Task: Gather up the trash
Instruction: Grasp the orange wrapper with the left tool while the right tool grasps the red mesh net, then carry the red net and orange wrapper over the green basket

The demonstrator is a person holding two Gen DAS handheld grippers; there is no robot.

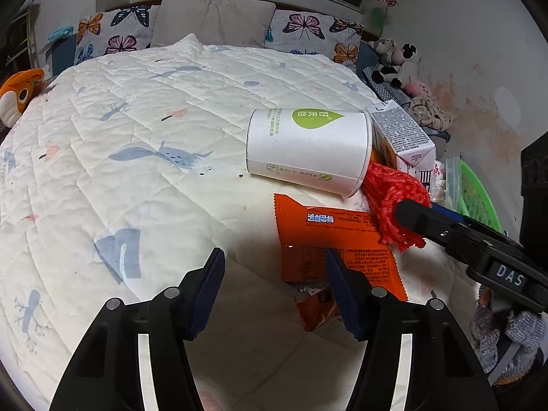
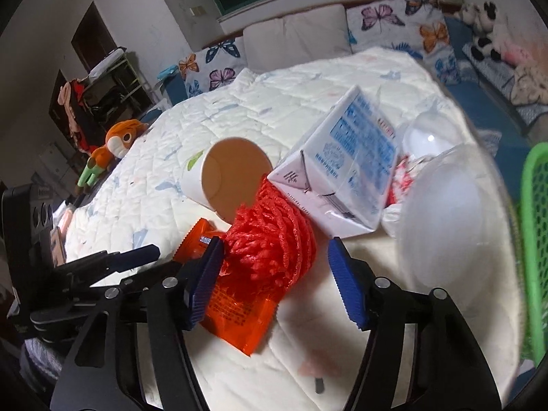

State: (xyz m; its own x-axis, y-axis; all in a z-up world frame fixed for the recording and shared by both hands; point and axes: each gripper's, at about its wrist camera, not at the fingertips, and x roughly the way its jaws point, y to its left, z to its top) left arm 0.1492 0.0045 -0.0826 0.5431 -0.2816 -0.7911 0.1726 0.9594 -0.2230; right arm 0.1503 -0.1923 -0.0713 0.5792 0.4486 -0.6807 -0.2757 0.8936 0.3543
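Observation:
Trash lies on a white quilted bed [image 1: 137,130]. A white paper cup [image 1: 308,149] lies on its side; it also shows in the right wrist view [image 2: 226,178]. A white milk carton [image 1: 399,133] leans beside it, also in the right wrist view [image 2: 346,185]. A red mesh net [image 2: 274,243] lies on an orange wrapper [image 1: 335,239]. My right gripper [image 2: 274,284] is open, its jaws either side of the net's near end. My left gripper [image 1: 274,291] is open over the wrapper's near edge, holding nothing.
A green plastic basket [image 2: 536,239] stands at the bed's right edge. Clear plastic lids [image 2: 448,219] lie beside the carton. Butterfly pillows [image 1: 308,30] and plush toys [image 1: 20,92] line the bed's far side and left.

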